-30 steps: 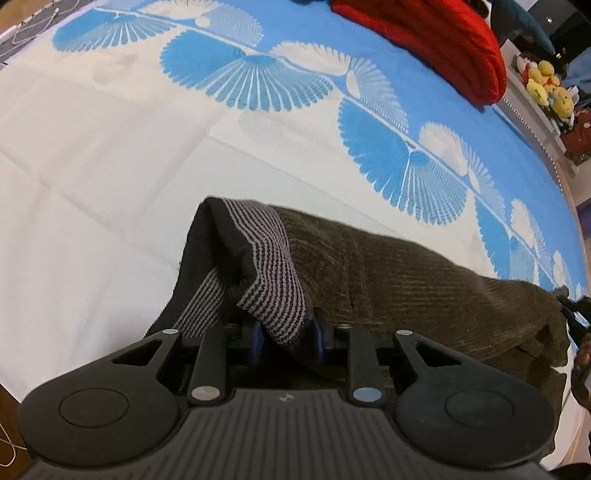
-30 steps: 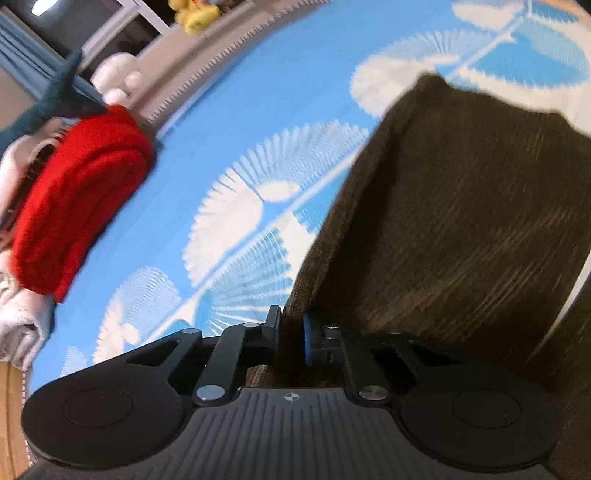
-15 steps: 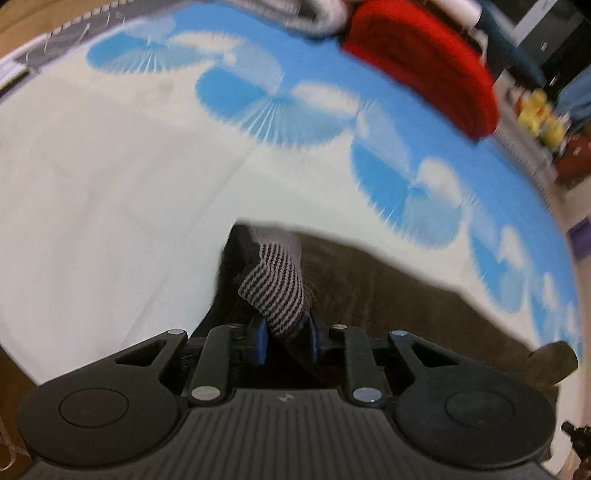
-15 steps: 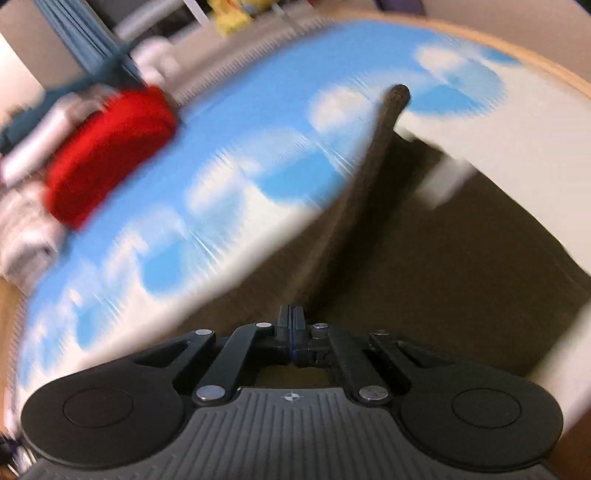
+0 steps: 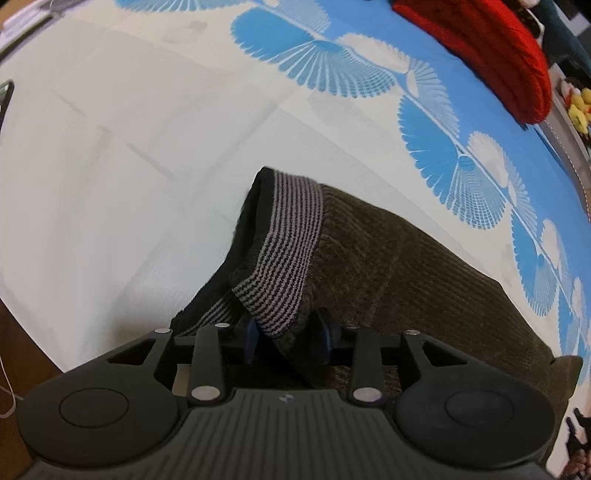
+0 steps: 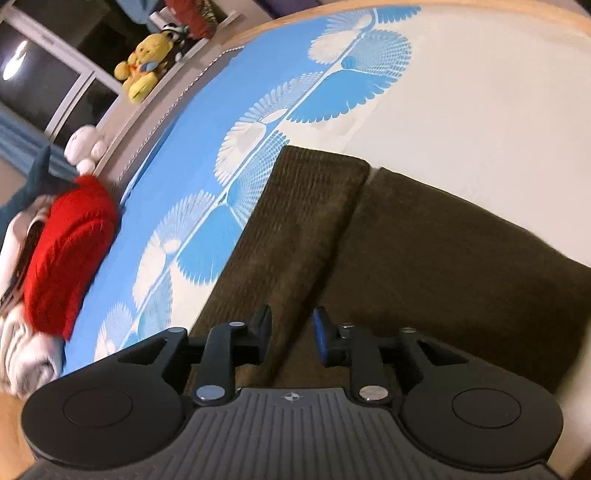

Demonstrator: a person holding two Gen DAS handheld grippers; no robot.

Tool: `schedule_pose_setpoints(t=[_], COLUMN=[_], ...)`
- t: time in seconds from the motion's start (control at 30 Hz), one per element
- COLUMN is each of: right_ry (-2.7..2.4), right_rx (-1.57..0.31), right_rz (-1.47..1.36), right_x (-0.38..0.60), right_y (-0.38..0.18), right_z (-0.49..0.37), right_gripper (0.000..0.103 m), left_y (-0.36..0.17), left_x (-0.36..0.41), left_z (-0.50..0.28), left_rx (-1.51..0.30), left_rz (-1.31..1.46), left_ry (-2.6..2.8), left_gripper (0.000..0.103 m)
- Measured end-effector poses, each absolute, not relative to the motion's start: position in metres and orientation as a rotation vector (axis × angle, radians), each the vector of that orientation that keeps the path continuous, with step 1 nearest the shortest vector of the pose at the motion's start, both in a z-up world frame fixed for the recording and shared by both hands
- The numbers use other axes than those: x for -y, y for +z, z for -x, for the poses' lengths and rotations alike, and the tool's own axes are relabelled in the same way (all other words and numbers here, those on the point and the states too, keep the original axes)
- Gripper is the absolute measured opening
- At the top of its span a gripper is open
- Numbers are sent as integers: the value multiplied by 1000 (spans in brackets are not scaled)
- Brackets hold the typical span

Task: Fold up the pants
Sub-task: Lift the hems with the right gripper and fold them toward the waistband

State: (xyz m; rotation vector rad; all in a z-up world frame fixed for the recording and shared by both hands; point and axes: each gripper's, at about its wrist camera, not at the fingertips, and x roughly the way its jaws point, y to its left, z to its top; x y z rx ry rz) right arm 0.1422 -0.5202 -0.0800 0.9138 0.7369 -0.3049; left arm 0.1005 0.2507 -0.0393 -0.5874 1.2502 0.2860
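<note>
Dark brown corduroy pants (image 5: 406, 280) lie on the bed sheet (image 5: 147, 166), their grey-and-black striped waistband (image 5: 288, 258) tented up at the near end. My left gripper (image 5: 288, 336) points steeply down at that waistband. Its jaws are opening, and the cloth still hangs between them without being squeezed. In the right wrist view a pant leg (image 6: 303, 221) lies flat over the rest of the pants (image 6: 461, 277). My right gripper (image 6: 291, 332) hovers over the leg's near end. Its jaws are opening and hold nothing.
A red knit garment (image 6: 66, 251) lies on the blue, fan-patterned part of the sheet (image 6: 192, 147), with white folded laundry (image 6: 26, 354) beside it. Plush toys (image 6: 142, 70) sit on a ledge behind the bed. The bed's wooden edge (image 6: 480, 7) curves along the far side.
My right gripper swept sideways with the pant leg pinched, then let go; the leg now lies flat on the pants. My left gripper's jaws widened around the waistband.
</note>
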Motion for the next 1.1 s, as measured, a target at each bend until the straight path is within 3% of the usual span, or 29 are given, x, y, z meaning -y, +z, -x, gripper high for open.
schedule_pose_setpoints(t=[0.1, 0.3, 0.33, 0.37, 0.4, 0.53, 0.67, 0.77, 0.9, 1.0, 1.1], right_ry=[-343, -388, -406, -425, -435, -417, -301, -278, -386, -498, -518], right_rx=[-770, -790, -785, -781, -776, -676, -410, -286, -475, -892, -1000], right_rz=[-942, -980, -964, -946, -937, -939, -875, -844, -811, -783, -961], right_x=[525, 525, 524, 524, 524, 523, 516, 513, 517, 528, 549], right_y=[-100, -118, -118, -117, -116, -90, -24, 12, -3, -66, -110], right_z=[-168, -198, -202, -204, -204, -197, -160, -110, -56, -48, -34], right_gripper=[38, 38, 34, 15, 4, 3, 2, 2, 2, 3, 8], left_y=[-45, -48, -47, -46, -45, -29, 10, 18, -4, -24, -29], left_x=[-252, -250, -250, -250, -249, -246, -244, -252, -261, -264, -263], left_z=[-103, -112, -112, -114, -115, -119, -109, -95, -81, -76, -77], left_rx=[-1277, -1279, -1277, -1274, -1266, -1183, -971, -930, -1077, -1204, -1240], left_rz=[599, 567, 563, 559, 552, 536, 541, 579, 536, 490, 477], left_ry=[292, 316, 319, 320, 320, 308, 255, 244, 252, 245, 241], left_gripper=[42, 42, 37, 34, 30, 23, 21, 21, 21, 21, 23])
